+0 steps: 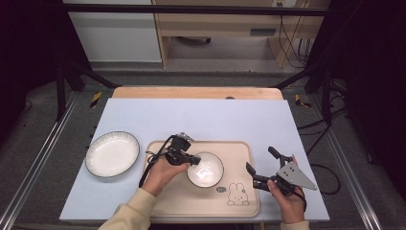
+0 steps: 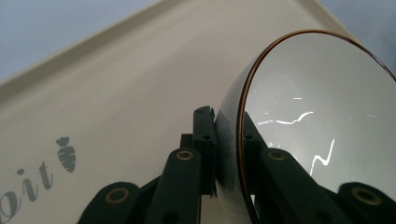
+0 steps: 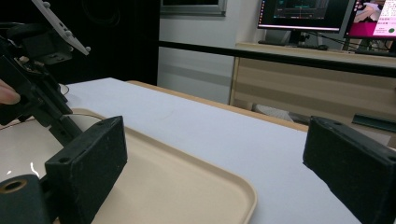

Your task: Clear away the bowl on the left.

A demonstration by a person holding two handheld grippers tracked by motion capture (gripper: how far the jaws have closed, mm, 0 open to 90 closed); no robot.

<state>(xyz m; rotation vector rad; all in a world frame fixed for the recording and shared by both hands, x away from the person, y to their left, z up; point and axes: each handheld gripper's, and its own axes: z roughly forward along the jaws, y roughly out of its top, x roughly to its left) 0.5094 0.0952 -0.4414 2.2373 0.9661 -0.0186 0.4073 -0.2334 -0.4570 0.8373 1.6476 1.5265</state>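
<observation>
The left gripper has its jaws pinched on the near rim of the white bowl, one jaw inside and one outside the wall, as the left gripper view shows. The bowl sits on the beige tray, just left of the printed rabbit. To move it well, I would keep the pinch firm and lift straight up, holding the bowl level, since a one-sided rim grip lets it tip easily. The right gripper hovers over the tray's right edge, jaws wide and holding nothing. The bowl is glossy, small, round, with a thin dark line along its lip. A ribbed white plate rests on the table, left of the tray.
</observation>
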